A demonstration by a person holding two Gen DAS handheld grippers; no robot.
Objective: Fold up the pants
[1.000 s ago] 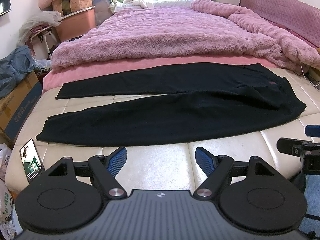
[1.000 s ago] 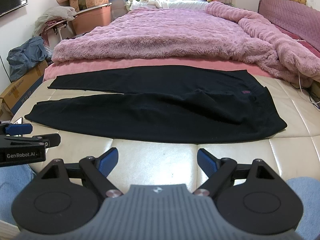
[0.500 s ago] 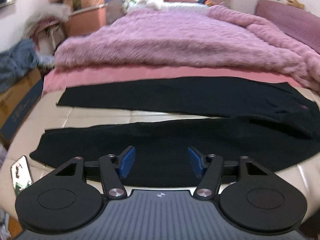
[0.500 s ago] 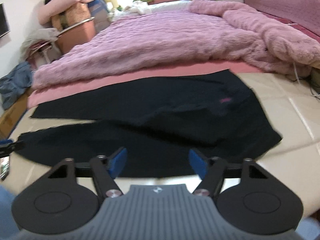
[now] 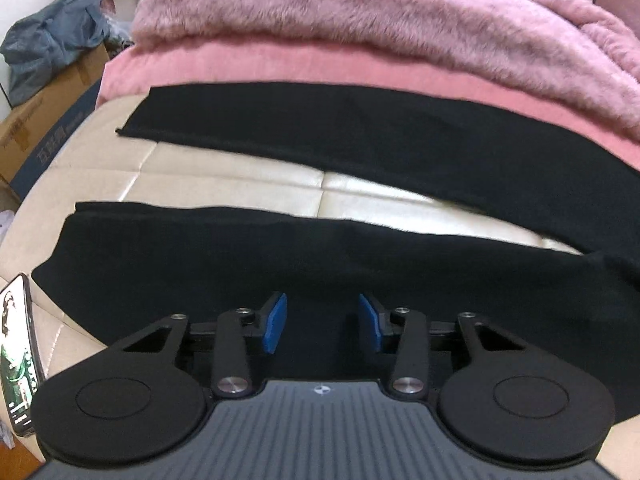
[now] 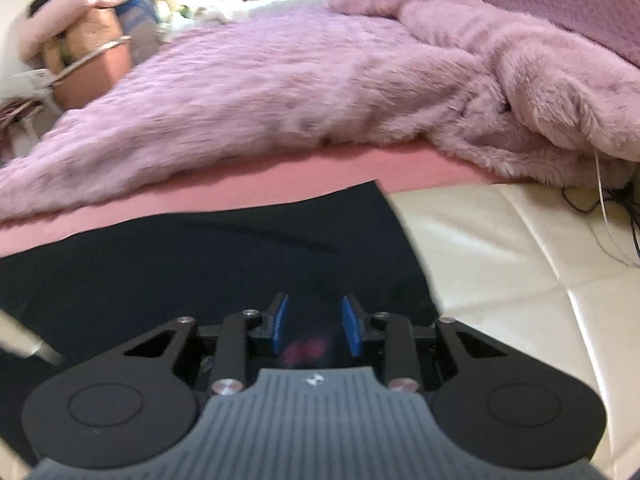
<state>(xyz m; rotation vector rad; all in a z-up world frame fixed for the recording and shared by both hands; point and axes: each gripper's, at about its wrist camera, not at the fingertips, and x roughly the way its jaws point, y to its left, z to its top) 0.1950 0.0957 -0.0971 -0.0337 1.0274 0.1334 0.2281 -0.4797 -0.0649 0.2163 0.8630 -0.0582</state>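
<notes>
grasp step: my left gripper point(image 5: 322, 322) and right gripper point(image 6: 314, 330) are closing, half-narrowed, over the pants point(image 5: 360, 148); cloth between jaws, not pinched. next: pinch, lift evenly.

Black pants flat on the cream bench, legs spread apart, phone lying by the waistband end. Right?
Not quite. The phone lies by the near leg's cuff end, as the left wrist view shows. The rest holds: the black pants lie flat on the cream bench, legs spread apart.

Left tongs point(image 5: 322, 322) closing over near leg of black pants point(image 5: 224, 256).
</notes>
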